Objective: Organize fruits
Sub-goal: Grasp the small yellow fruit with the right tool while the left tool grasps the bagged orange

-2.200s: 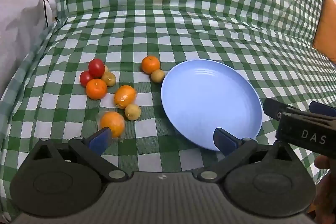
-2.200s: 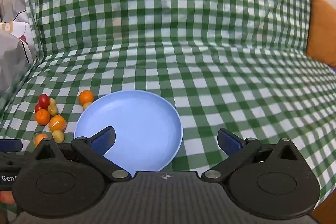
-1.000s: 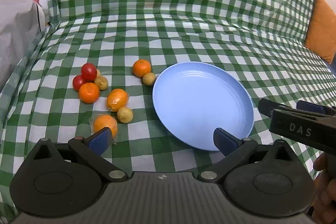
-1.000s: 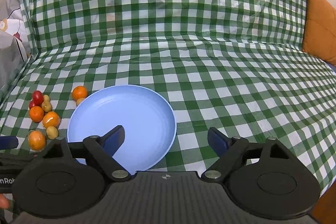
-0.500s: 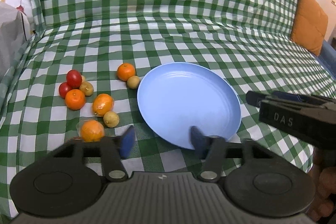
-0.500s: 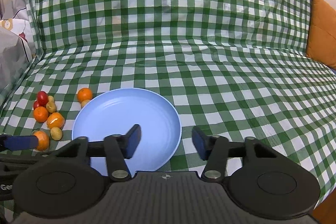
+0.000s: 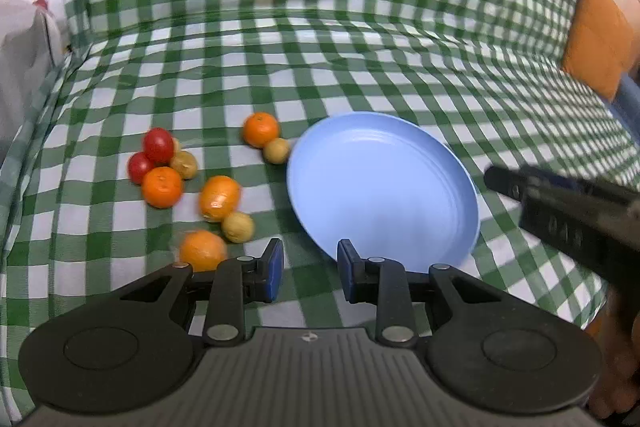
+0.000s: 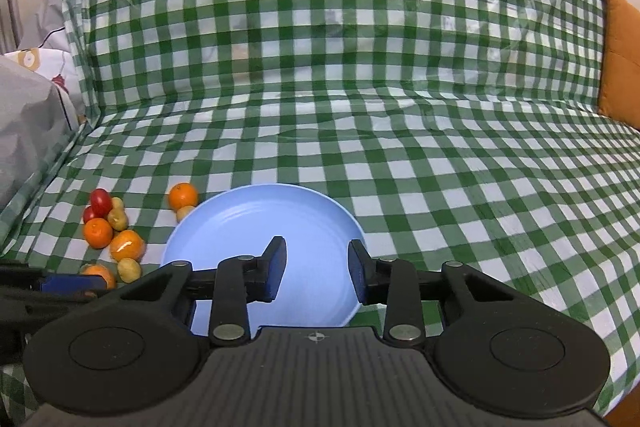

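A light blue plate [image 7: 384,187] [image 8: 248,227] lies bare on the checked cloth. To its left is a loose cluster of fruit: two red tomatoes [image 7: 159,145], several oranges [image 7: 162,187] and small yellow-brown fruits [image 7: 238,226]. One orange [image 7: 261,129] and a small fruit [image 7: 276,150] sit by the plate's far left rim. My left gripper [image 7: 310,267] hovers near the plate's near rim, jaws closing with nothing between them, and an orange [image 7: 202,250] lies just left of it. My right gripper [image 8: 316,263] hangs over the plate, jaws closing on nothing.
A green-and-white checked cloth [image 8: 360,107] covers the seat and backrest. An orange cushion [image 7: 596,39] is at the far right. Grey and white bedding [image 8: 28,131] is piled at the left. The right gripper's body [image 7: 560,211] reaches in right of the plate, with a hand [image 7: 616,379] below it.
The jaws of both grippers have narrowed from wide apart to a small gap. The left gripper has shifted a little sideways; fruit and plate stay where they were.
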### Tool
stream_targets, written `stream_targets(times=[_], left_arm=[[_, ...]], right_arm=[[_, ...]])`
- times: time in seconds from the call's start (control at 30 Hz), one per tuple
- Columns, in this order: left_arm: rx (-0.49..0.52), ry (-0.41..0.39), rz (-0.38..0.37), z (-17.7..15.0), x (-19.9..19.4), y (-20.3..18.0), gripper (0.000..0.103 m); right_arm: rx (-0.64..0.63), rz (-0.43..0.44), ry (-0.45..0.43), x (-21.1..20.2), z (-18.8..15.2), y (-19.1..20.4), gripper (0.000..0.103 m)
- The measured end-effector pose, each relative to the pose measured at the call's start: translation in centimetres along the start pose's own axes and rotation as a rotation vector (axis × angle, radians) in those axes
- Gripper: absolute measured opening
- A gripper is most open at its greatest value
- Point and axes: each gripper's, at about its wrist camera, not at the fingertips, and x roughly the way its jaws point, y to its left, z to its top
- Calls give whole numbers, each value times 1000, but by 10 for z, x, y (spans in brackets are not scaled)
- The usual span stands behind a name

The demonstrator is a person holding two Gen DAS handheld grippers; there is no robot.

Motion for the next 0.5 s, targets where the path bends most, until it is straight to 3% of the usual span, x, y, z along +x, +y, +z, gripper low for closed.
stream_targets(times=[0.13, 0.3, 0.5], left_arm=[[-121, -6, 20, 21, -5, 45, 33], [-262, 17, 30, 42, -8, 121, 33], [-318, 166, -10, 37, 12, 164, 33]], right_arm=[[-23, 29, -1, 2, 1, 9, 36], [-59, 95, -22, 0, 5, 25, 25], [-115, 222, -25, 4, 5, 54, 23]])
